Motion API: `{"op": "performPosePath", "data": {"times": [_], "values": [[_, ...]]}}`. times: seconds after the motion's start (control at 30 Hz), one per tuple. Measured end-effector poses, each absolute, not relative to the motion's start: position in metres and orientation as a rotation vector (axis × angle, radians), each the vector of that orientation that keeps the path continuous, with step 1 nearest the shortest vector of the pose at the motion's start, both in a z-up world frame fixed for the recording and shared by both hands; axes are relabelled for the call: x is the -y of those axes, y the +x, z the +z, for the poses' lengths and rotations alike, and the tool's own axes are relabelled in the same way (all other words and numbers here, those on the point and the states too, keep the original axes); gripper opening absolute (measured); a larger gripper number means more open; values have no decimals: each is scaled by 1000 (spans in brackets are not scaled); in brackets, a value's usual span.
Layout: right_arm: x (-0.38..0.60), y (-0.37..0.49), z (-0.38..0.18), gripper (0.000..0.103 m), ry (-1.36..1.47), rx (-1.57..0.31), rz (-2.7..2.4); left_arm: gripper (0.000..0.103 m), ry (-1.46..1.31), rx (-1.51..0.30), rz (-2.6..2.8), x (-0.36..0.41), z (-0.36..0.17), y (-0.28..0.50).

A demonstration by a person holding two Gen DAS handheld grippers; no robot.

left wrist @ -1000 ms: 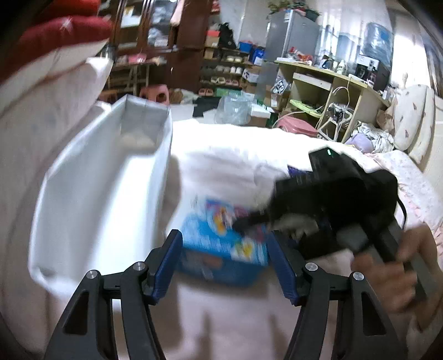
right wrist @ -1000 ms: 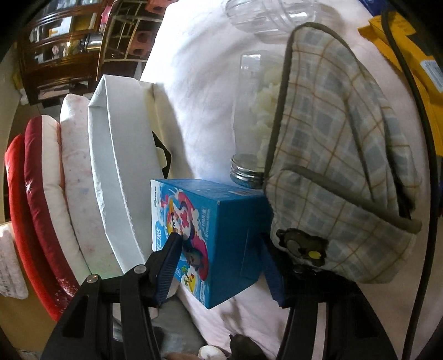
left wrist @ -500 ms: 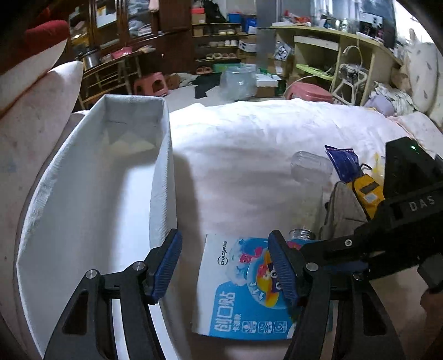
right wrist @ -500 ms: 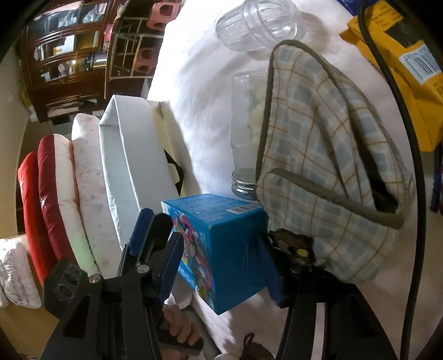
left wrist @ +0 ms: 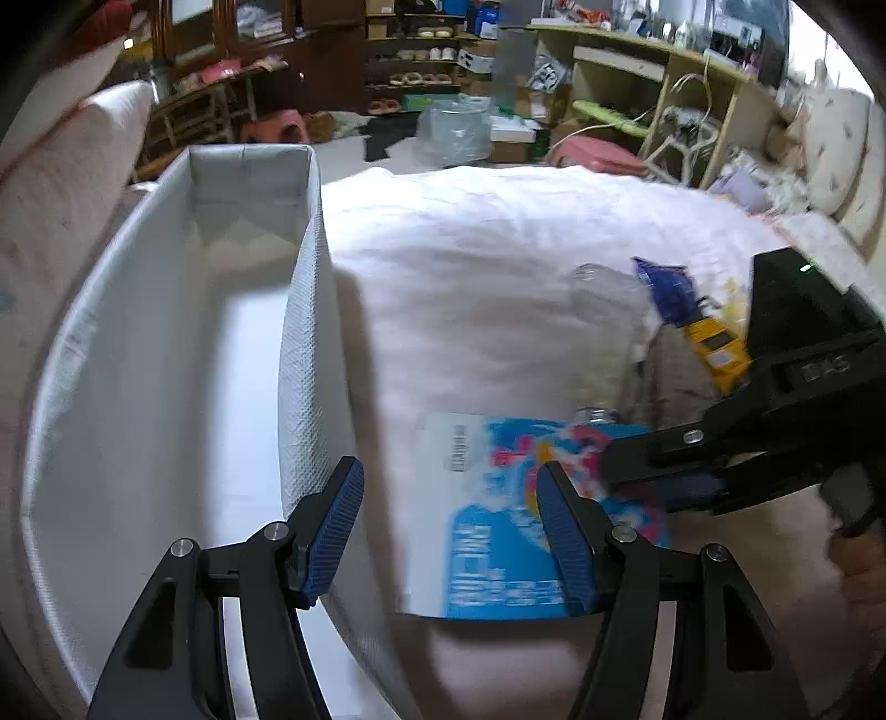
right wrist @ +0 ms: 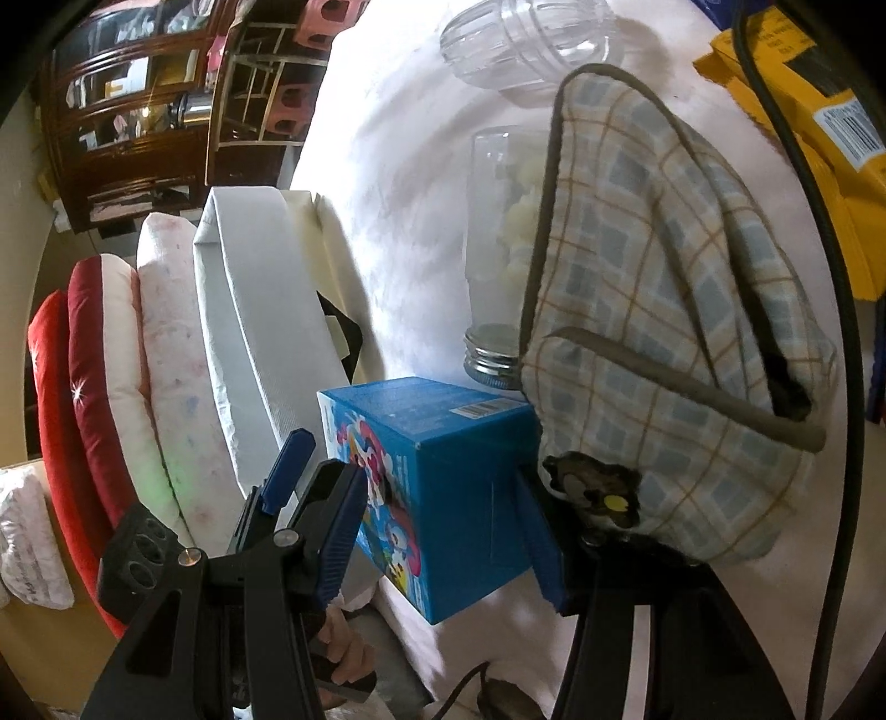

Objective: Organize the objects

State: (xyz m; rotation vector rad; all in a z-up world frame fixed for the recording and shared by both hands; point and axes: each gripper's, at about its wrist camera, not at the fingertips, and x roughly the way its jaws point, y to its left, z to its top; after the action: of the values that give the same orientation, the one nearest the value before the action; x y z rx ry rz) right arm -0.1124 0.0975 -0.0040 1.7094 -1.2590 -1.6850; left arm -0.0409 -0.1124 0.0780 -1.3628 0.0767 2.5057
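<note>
Since the earlier frames the left gripper (left wrist: 448, 531) has swung from facing the blue box head-on to hanging above it, beside the white fabric bin (left wrist: 299, 343), while the right gripper (right wrist: 437, 531) has closed in around the box. The blue box (right wrist: 443, 487) lies on the white bedspread (left wrist: 487, 277), just beside the bin's near wall, probably staged there to go in next. The right fingers (right wrist: 338, 531) straddle it, one pad against the cartoon face, the other at the plain blue side; I judge them closed on it, though how firmly I cannot tell. The left fingers (left wrist: 332, 526) are spread wide and hold nothing. Behind the box stand a glass jar (right wrist: 498, 260) and a plaid pouch (right wrist: 664, 310), touching it; a clear jar (right wrist: 526, 39) and yellow packet (right wrist: 830, 144) lie further off.
</note>
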Motion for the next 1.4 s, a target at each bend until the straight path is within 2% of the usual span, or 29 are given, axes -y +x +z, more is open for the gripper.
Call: {"op": "performPosePath", "data": {"times": [0.07, 0.17, 0.37, 0.53, 0.7, 1.03, 1.2, 1.4], "values": [[-96, -112, -4, 54, 1707, 1251, -1684, 62, -1373, -35, 2453, 108, 75, -41], [-92, -112, -3, 53, 1720, 1231, -1691, 60, -1389, -73, 2469, 100, 72, -38], [-93, -112, 3, 56, 1671, 1236, -1708, 60, -1400, 60, 2445, 105, 72, -39], [-81, -114, 24, 59, 1683, 1083, -1822, 60, -1393, 157, 2433, 108, 70, -38], [-84, -113, 33, 59, 1652, 1104, -1846, 60, -1348, 305, 2433, 118, 82, -29], [-88, -114, 100, 59, 1484, 1040, -1984, 60, -1095, 304, 2559, 104, 152, -8], [-81, -120, 134, 59, 1388, 1016, -2007, 60, -1033, 330, 2616, 114, 168, -3], [-31, -142, 156, 59, 1384, 870, -1990, 60, -1086, 312, 2728, 142, 170, 3]]}}
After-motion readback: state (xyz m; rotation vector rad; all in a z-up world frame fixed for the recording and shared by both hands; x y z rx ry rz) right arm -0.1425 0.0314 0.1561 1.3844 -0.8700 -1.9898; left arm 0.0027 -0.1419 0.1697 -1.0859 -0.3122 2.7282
